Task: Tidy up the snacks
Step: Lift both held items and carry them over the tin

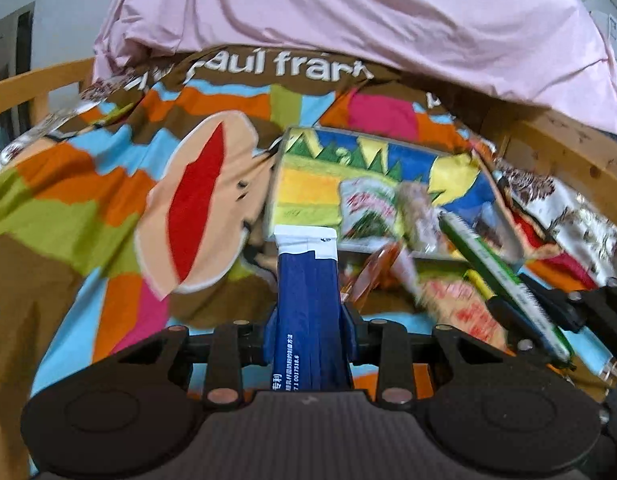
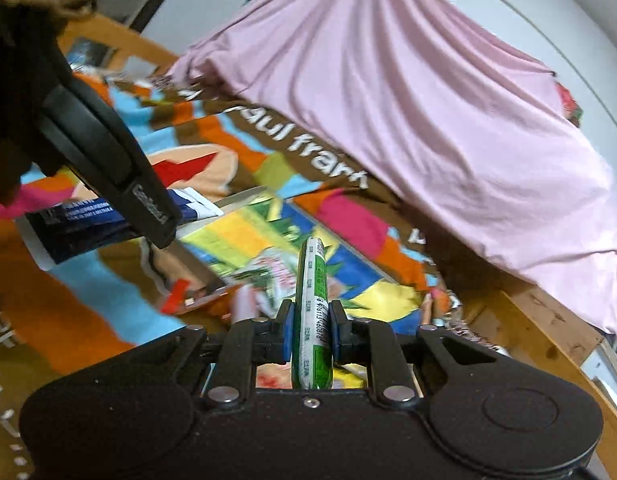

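Observation:
My left gripper (image 1: 308,320) is shut on a dark blue snack packet (image 1: 308,292) with a white top end, held upright above the bedspread. My right gripper (image 2: 311,320) is shut on a slim green and white snack stick (image 2: 314,300); in the left wrist view that stick (image 1: 504,276) slants at the right. Ahead of both lies a flat, brightly printed box (image 1: 308,184) with a green and white packet (image 1: 368,208) on it. Beside it are an orange wrapper (image 1: 372,272) and a red-printed packet (image 1: 464,312). The left gripper and blue packet (image 2: 84,224) cross the right wrist view at left.
A colourful cartoon bedspread (image 1: 88,200) covers the bed. A pink cloth (image 1: 368,20) is heaped along the far side. Wooden bed rails (image 1: 568,148) run behind and at the right. Shiny patterned fabric (image 1: 568,208) lies at the right.

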Available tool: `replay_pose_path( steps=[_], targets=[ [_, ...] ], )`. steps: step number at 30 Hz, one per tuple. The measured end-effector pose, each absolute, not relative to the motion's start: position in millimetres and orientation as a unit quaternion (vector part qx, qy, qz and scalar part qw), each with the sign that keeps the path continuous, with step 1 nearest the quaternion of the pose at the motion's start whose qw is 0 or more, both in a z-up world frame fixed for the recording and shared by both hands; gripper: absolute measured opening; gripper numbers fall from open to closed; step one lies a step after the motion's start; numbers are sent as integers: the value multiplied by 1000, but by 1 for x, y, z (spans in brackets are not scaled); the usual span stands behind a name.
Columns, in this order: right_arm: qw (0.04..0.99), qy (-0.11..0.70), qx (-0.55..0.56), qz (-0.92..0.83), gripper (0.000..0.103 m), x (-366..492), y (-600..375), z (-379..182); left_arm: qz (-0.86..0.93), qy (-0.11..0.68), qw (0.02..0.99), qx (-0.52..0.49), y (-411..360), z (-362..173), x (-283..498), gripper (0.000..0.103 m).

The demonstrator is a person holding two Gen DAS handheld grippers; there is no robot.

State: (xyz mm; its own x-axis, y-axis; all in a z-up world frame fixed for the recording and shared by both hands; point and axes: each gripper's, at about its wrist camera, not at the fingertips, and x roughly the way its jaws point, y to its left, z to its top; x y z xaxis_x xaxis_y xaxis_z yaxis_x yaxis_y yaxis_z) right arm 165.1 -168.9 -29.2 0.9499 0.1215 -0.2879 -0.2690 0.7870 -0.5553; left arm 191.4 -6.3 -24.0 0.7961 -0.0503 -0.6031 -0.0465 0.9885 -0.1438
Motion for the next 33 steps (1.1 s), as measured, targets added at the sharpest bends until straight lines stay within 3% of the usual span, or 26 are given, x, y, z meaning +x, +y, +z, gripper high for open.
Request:
replay_pose_path(
  steps=[9, 16, 33],
  targets=[
    [947, 79, -300, 80, 19, 228, -194, -15, -16, 283, 958, -55, -48, 1, 246, 35],
    [972, 112, -203, 35, 19, 295, -233, -24, -26, 260, 965, -30, -81, 11, 305, 35],
    [976, 186, -101, 57, 19, 379, -254, -67, -1, 306, 952, -13, -116, -40, 412, 35]
  ],
)
